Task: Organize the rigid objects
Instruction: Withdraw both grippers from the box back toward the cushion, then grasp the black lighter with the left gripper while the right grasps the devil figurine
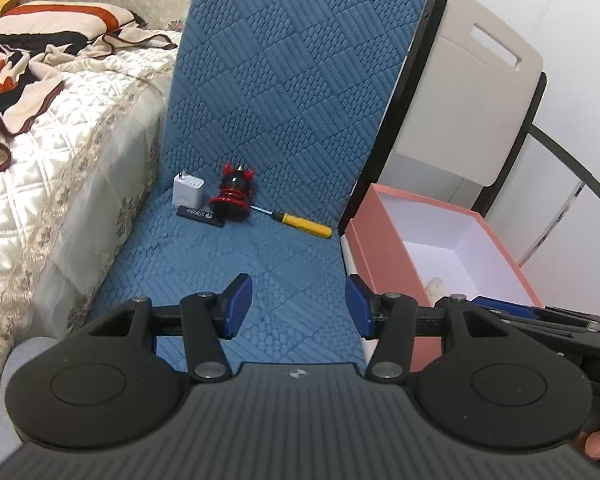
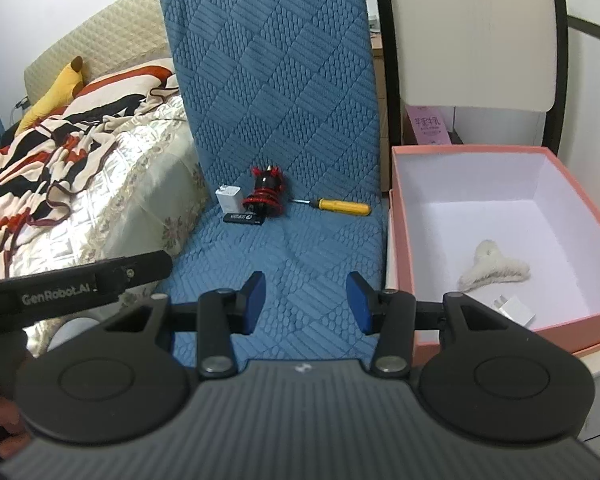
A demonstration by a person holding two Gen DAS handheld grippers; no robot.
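Note:
On the blue quilted chair seat [image 1: 260, 264] lie a white charger [image 1: 188, 191], a black and red toy [image 1: 232, 196], a black flat stick [image 1: 200, 217] and a yellow screwdriver [image 1: 302, 223]. They also show in the right wrist view: charger [image 2: 229, 198], toy [image 2: 265, 192], stick [image 2: 244, 219], screwdriver [image 2: 342, 206]. My left gripper [image 1: 298, 306] is open and empty above the seat's front. My right gripper [image 2: 306, 303] is open and empty, also over the seat's front. A pink box [image 2: 404, 220] to the right holds a white plug [image 2: 514, 307] and a fluffy white piece [image 2: 492, 266].
A bed with a cream quilt [image 1: 60, 152] and striped blanket [image 2: 52, 152] borders the chair on the left. The pink box [image 1: 384, 256] sits on a second chair [image 1: 480, 80] at the right. The left gripper's body [image 2: 76, 284] crosses the right wrist view's left side.

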